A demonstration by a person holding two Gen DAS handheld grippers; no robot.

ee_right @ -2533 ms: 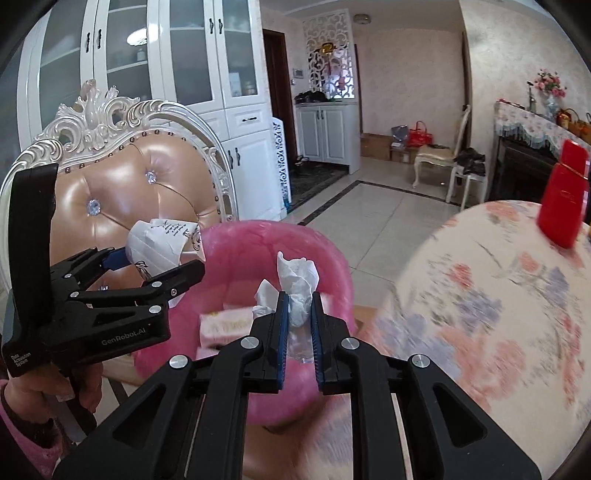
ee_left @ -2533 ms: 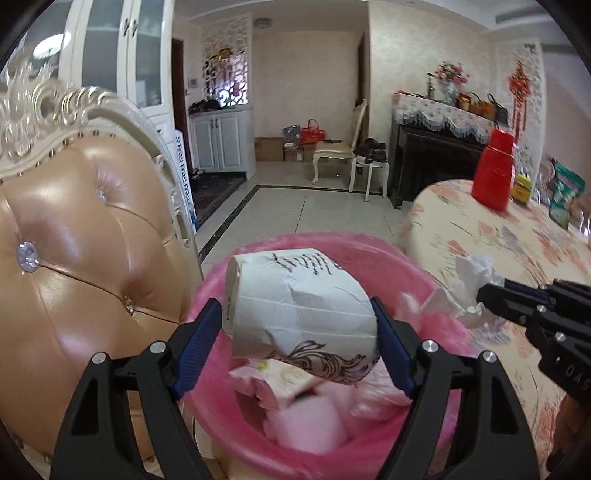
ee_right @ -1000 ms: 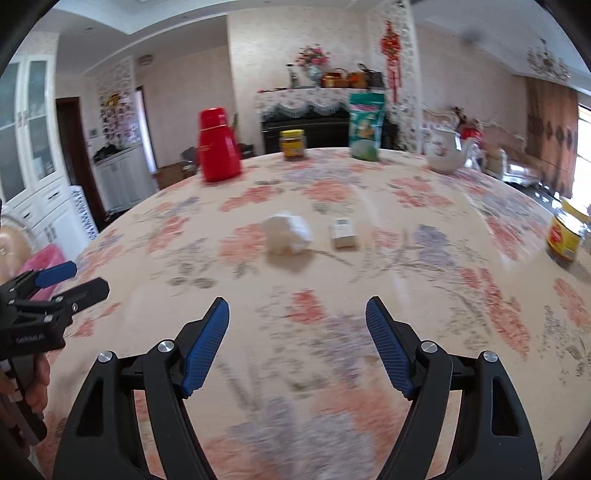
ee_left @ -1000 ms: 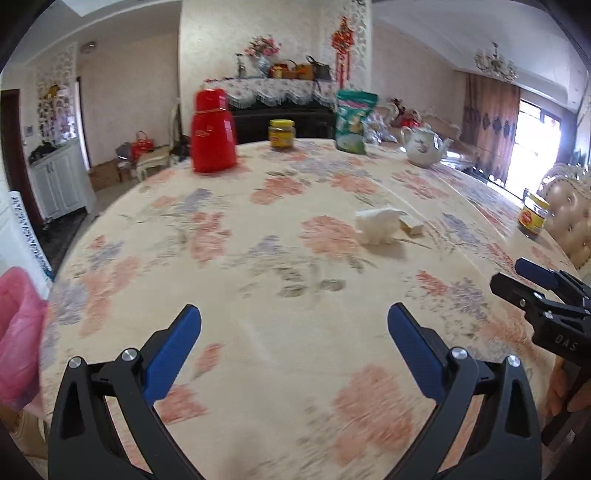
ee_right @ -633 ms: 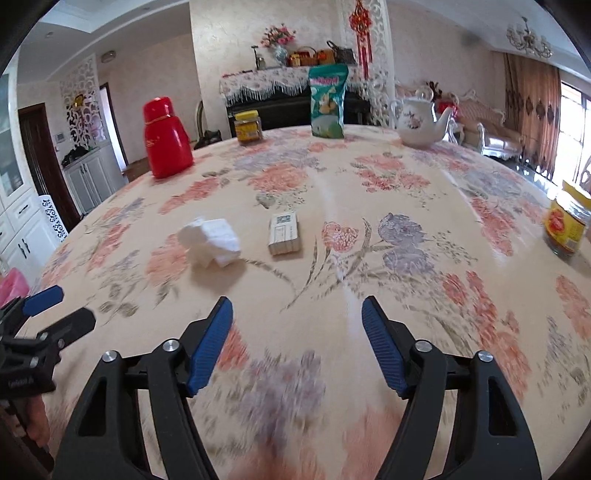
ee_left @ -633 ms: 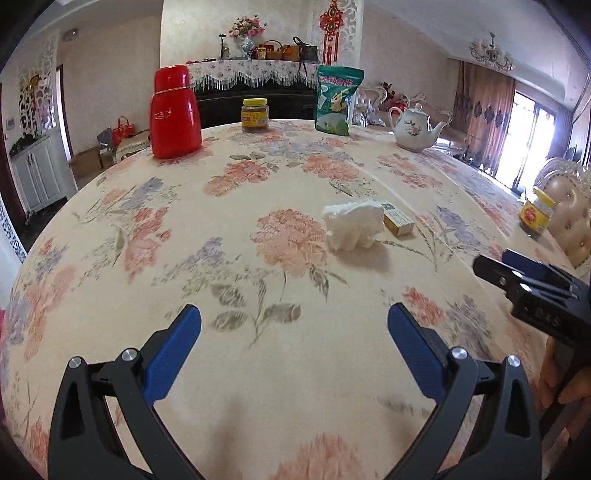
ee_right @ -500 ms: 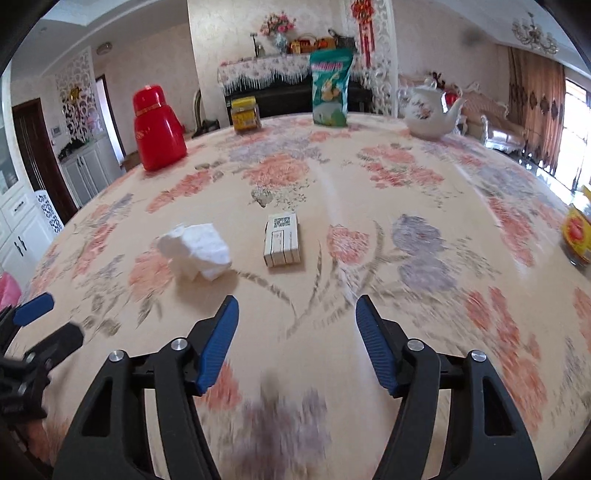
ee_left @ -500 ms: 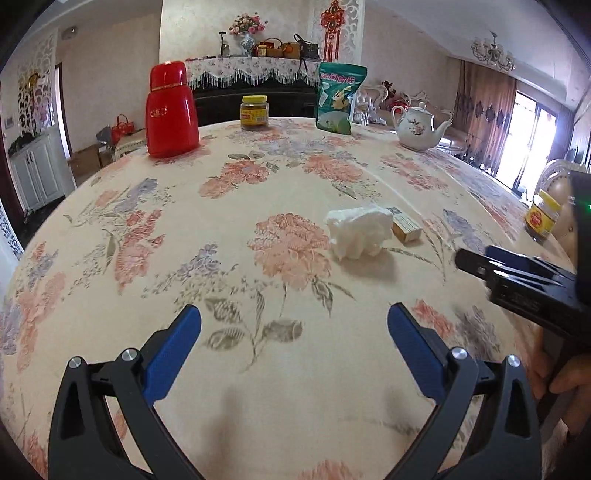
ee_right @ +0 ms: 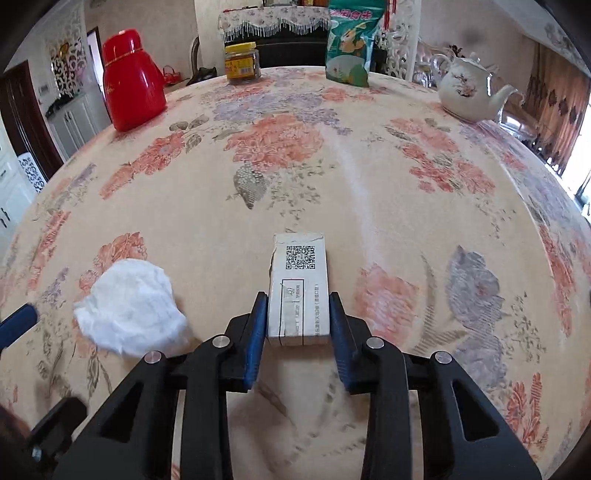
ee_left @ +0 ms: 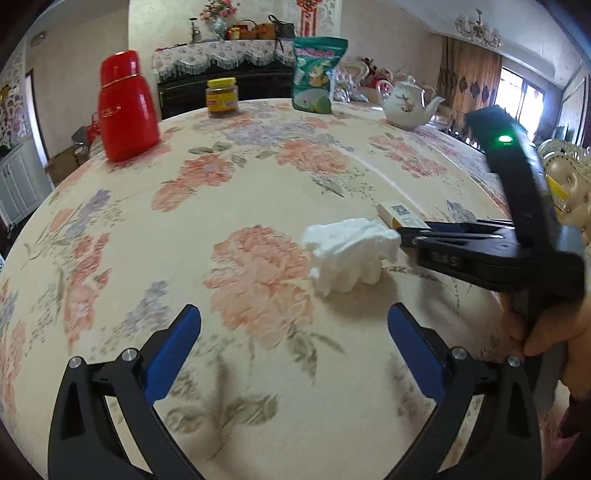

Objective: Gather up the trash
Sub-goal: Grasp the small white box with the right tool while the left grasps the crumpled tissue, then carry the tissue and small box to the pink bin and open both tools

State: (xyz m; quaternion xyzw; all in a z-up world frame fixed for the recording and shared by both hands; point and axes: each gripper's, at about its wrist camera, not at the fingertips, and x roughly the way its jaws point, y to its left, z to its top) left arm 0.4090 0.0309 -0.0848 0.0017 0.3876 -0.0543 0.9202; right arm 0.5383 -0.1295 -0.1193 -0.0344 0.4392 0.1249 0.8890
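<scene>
Crumpled tissue (ee_left: 351,254) on floral tablecloth (ee_left: 221,206)

Desk (ee_left: 229,192): round, under a cream floral cloth, filling most of both views.
Sideboard (ee_left: 221,85): dark, top centre, draped with a fringed lace runner (ee_right: 273,18).
Walls: pale, patterned.
Curtains (ee_left: 465,85): brown, upper right, beside a bright window (ee_left: 517,92).
Chandelier (ee_left: 476,27): upper right, possibly unlit.
Cabinets (ee_right: 74,122): white, left edge.

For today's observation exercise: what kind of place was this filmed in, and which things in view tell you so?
Most likely a home dining room. A large table with a floral cloth holds a teapot, a red flask and a jar; a lace-covered sideboard stands behind.
</scene>
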